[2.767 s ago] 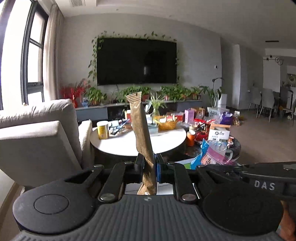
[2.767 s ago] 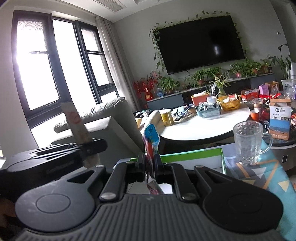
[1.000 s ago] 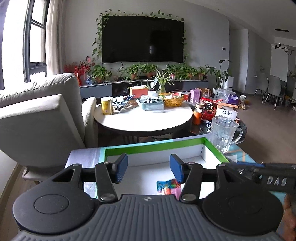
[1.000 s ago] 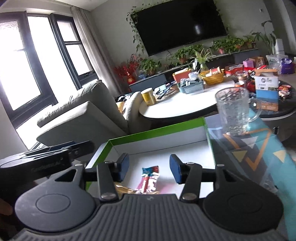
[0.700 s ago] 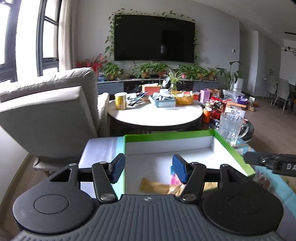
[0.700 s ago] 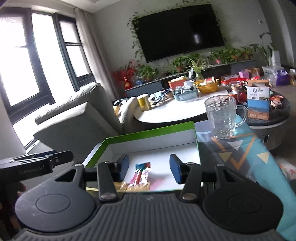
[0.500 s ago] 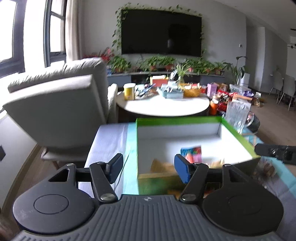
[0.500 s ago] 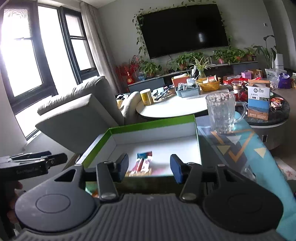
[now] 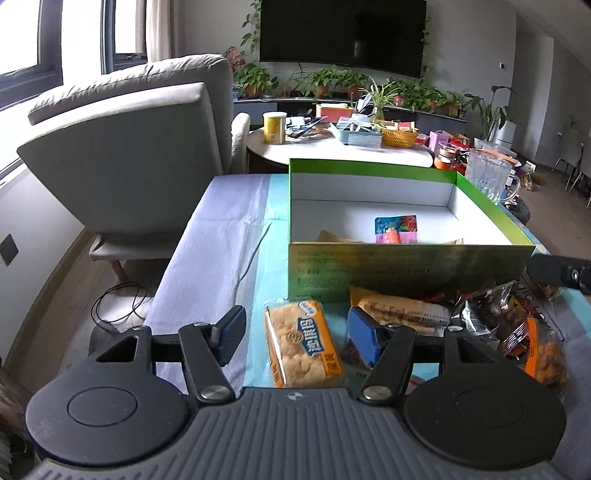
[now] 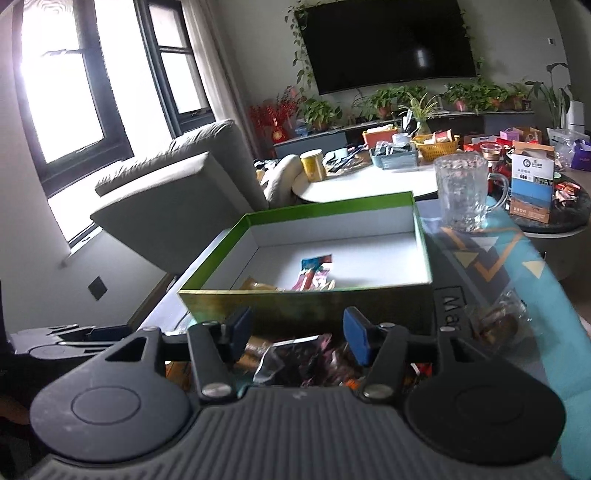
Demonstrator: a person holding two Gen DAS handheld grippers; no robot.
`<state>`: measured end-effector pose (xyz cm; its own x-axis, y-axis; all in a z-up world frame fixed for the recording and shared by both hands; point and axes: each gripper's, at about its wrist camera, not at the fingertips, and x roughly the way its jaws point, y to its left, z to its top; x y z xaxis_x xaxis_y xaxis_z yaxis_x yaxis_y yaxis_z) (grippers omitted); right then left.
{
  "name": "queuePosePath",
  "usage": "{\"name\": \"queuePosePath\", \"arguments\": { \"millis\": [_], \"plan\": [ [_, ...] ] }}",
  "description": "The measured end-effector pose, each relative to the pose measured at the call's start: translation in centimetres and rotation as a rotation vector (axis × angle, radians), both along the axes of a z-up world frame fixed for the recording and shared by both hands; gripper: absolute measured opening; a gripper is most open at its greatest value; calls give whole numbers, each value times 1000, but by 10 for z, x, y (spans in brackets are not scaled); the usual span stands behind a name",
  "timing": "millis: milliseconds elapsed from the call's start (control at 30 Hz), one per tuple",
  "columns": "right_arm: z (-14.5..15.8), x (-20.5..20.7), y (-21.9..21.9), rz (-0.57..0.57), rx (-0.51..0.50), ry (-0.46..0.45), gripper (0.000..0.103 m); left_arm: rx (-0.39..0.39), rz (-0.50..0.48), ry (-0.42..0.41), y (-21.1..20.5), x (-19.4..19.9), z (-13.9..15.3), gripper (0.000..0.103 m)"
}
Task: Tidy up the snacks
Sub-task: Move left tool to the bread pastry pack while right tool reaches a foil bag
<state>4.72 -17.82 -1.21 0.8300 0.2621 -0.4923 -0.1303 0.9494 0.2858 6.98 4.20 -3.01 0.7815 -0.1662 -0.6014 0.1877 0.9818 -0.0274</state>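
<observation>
While both pairs of blue-padded fingers stand spread with nothing pinched between them, the left gripper (image 9: pixel 297 334) hangs over an orange-and-clear pack of square crackers (image 9: pixel 302 343) lying on the light blue tablecloth (image 9: pixel 236 236); its jaws have just been opening, and the pack sits in the gap without either pad pressing it. At about two o'clock from that pack lies a tan paper-look sachet (image 9: pixel 400 312), and farther toward three o'clock a heap of clear bags with brown and orange snacks (image 9: pixel 517 328). The right gripper (image 10: pixel 297 334) hovers above a crumpled silver-and-dark foil wrapper (image 10: pixel 295 360) among the same loose heap, its pads clear of it.

Just beyond both grippers, at twelve o'clock, stands the open green cardboard box with a white inside (image 9: pixel 406 266), its near wall touching or nearly touching the sachet. On its floor lie a colourful blue-and-pink packet (image 9: pixel 396 229) near the middle and tan sachets (image 9: pixel 332 236) along the near wall at its seven o'clock.

At one o'clock from the box, beside its far right corner, a clear ribbed glass mug (image 10: pixel 465 192) stands upright on the patterned cloth. At ten o'clock is a grey upholstered armchair (image 9: pixel 140 155). Behind the box a round white table (image 9: pixel 332 149) carries a yellow tin (image 9: pixel 274 127), a grey tray and a woven basket (image 9: pixel 399 137). Farthest off, a black wall television (image 9: pixel 341 35) hangs above a row of potted plants.
</observation>
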Motion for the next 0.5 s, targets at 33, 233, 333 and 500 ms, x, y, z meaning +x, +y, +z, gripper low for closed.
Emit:
{"name": "queuePosePath", "arguments": {
  "millis": [33,233,333,500],
  "plan": [
    [-1,-1,2,7,-1,5,49,-4,2,3,1,0,-1,59],
    [-15,0,16,42,-31,49,49,-10,1,21,1,0,-7,59],
    [-20,4,20,41,-38,73,49,-10,-5,25,-1,0,-9,59],
    [-25,10,22,16,-48,99,49,-6,-2,40,-3,4,-15,59]
  ]
}}
